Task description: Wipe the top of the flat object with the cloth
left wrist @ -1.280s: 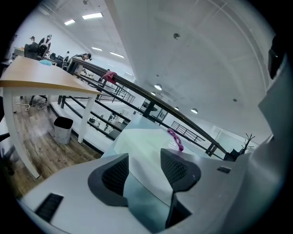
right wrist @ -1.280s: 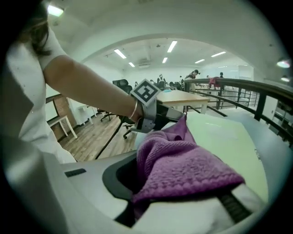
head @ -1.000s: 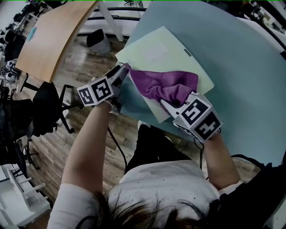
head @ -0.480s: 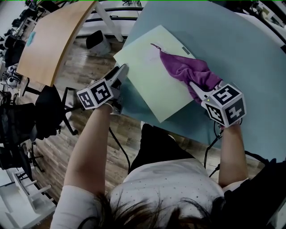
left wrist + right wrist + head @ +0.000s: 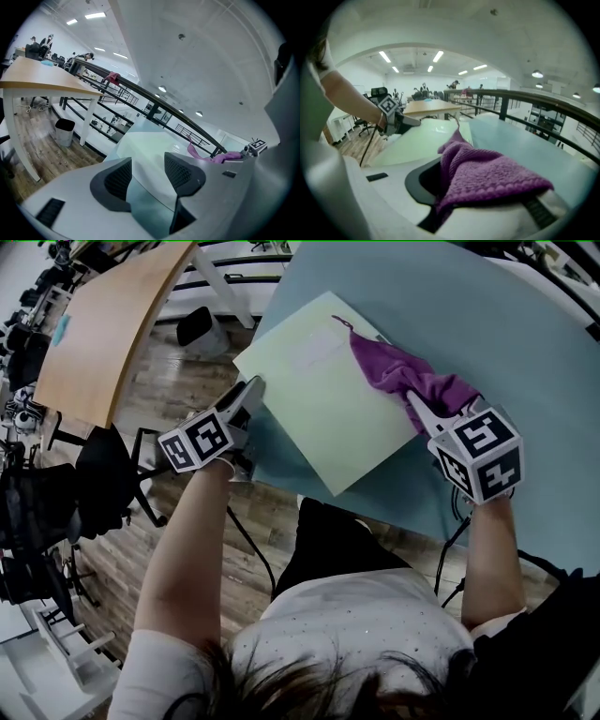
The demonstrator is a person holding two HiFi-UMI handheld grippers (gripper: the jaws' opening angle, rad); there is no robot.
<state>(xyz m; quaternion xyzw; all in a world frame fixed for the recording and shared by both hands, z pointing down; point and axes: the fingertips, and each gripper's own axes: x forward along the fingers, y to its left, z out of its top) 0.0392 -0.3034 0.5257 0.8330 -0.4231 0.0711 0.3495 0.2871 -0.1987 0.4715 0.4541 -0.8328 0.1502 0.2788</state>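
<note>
Right gripper [image 5: 419, 411] clamps the cloth [image 5: 398, 371], trailing ahead of its jaws on the flat object [image 5: 314, 404]; the bare span lies to their left, toward the left gripper [image 5: 251, 392], jaws apart astride its edge

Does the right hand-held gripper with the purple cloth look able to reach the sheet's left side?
Probably yes: the pale sheet lies bare between the right hand-held gripper, shut on the purple cloth, and the left hand-held gripper at its left edge.
</note>
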